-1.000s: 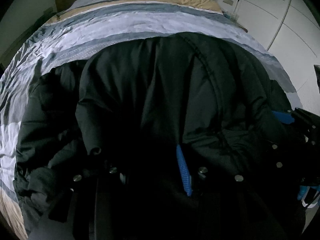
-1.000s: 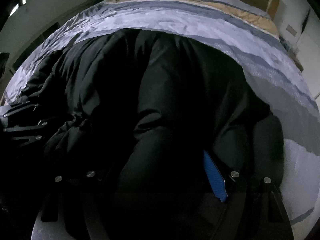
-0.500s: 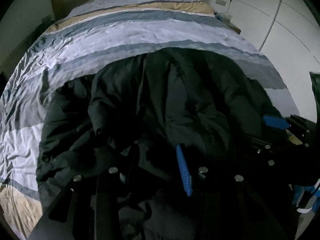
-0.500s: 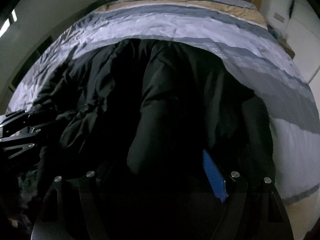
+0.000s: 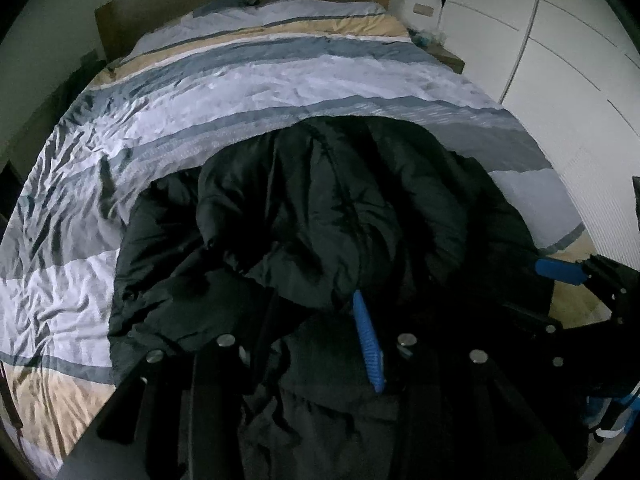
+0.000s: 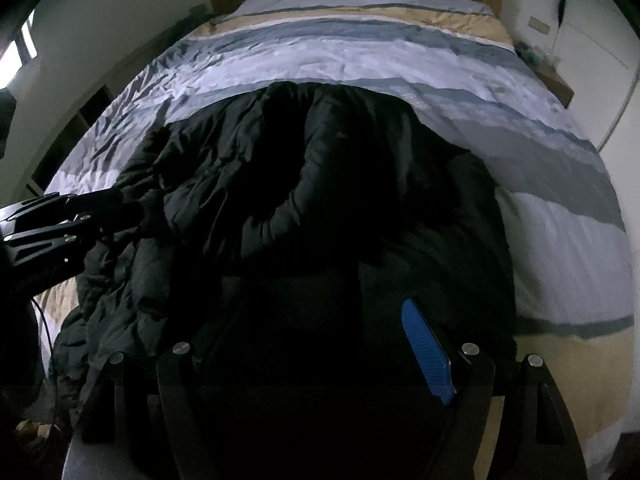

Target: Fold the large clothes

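Note:
A large black puffer jacket [image 5: 320, 208] lies bunched on the near half of a striped bed; it also fills the right wrist view [image 6: 320, 184]. My left gripper [image 5: 312, 344] is shut on the jacket's near edge, one blue finger pad [image 5: 368, 344] showing against the fabric. My right gripper [image 6: 320, 352] is shut on another part of that near edge, its blue pad [image 6: 428, 352] showing. The right gripper shows at the right of the left wrist view [image 5: 560, 272]. The left gripper shows at the left of the right wrist view [image 6: 60, 220].
The bed has a striped grey, white and tan cover [image 5: 260, 80] and a wooden headboard [image 5: 240, 12]. White wardrobe doors [image 5: 560, 60] stand to the right of the bed. A wall and a window [image 6: 24, 40] lie to the left.
Both grippers have pulled back toward the foot of the bed and risen, dragging the jacket's near edge with them. More striped cover shows beyond the jacket.

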